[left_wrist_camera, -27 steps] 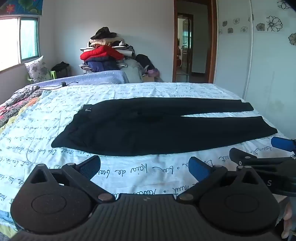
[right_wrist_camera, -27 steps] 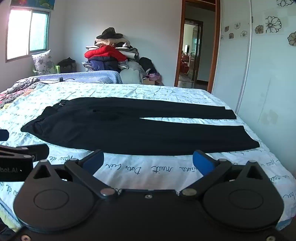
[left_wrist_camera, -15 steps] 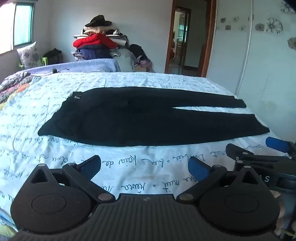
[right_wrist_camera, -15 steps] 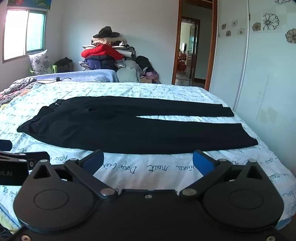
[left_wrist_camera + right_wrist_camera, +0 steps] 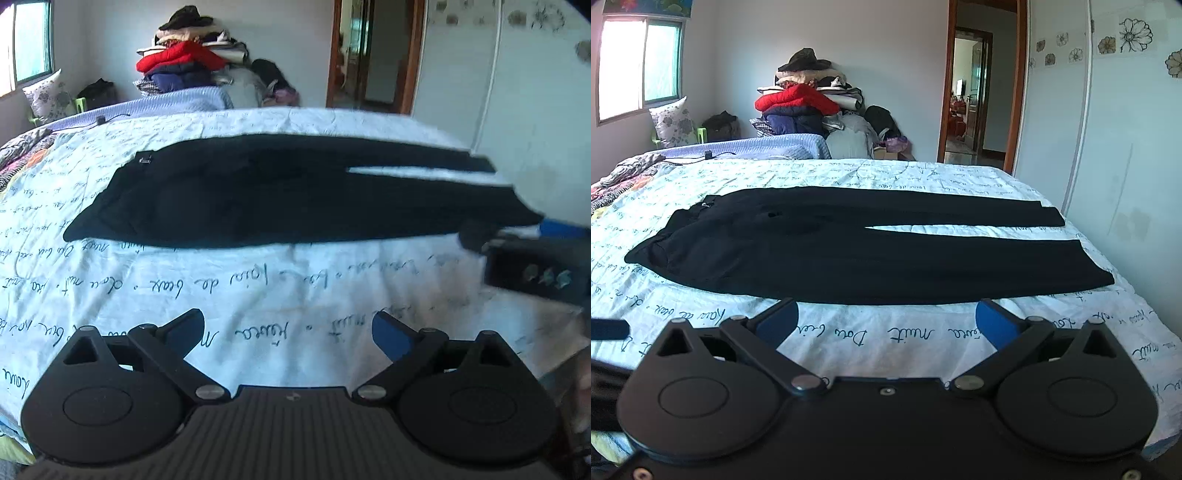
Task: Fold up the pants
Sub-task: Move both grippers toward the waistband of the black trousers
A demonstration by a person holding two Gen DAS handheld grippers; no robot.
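We see a pair of black pants [image 5: 849, 251] spread flat and unfolded across the bed [image 5: 886, 336], lying crosswise to our view. The waistband end sits to our left, with a small tag or clasp showing at its far corner [image 5: 144, 159]. Both legs run out to our right, nearly parallel, parted by a narrow wedge of sheet that widens toward the cuffs. The near leg reaches a little farther right than the far one. The fabric lies mostly smooth, with slight rumpling around the seat and hip. In the left wrist view the pants [image 5: 266, 199] look motion-blurred at the cuff end.
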